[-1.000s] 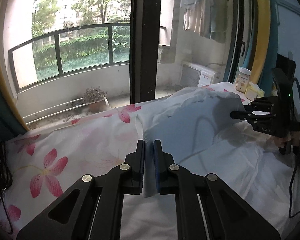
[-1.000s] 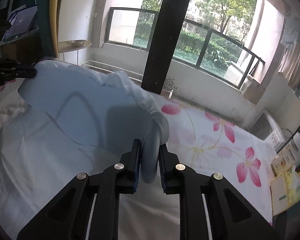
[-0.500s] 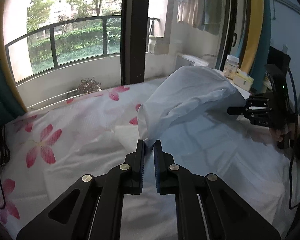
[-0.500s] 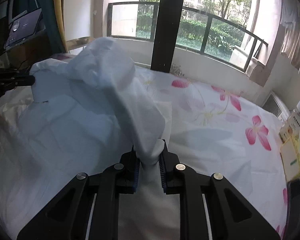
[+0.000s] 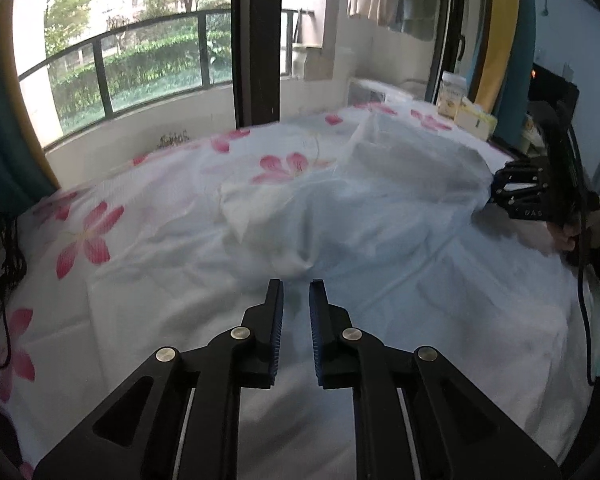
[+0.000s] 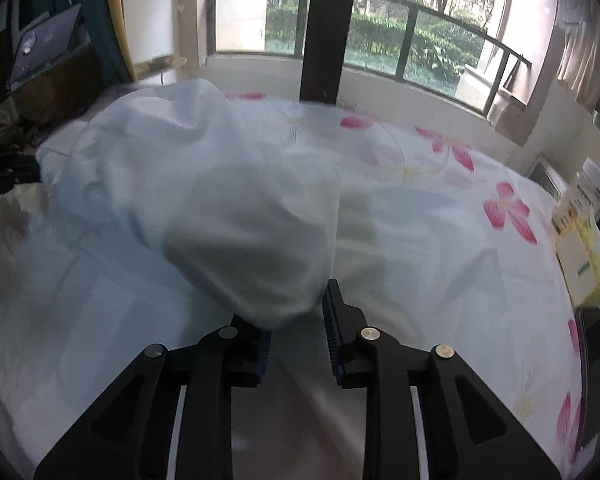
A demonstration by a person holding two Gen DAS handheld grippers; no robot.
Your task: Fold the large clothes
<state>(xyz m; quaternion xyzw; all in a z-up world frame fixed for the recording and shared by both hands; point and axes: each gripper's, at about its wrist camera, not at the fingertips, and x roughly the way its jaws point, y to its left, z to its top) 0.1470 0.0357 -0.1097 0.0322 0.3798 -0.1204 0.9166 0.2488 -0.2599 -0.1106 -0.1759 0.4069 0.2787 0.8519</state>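
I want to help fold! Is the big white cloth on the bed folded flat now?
Not yet. The white cloth is doubled over but still puffed up in a lump on the flowered bed sheet, not lying flat.

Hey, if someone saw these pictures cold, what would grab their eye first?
Probably the pale blue garment, billowing in a heap across the middle of the flowered bedsheet. Then the right tool low in front, jaws just opening with a fold of it still bunched between them, and the big window behind.

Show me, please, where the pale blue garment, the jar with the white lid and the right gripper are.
pale blue garment [image 6: 204,168]: right wrist view, raised fold.
jar with the white lid [image 6: 588,192]: right wrist view, body.
right gripper [image 6: 296,328]: right wrist view, between fingertips.
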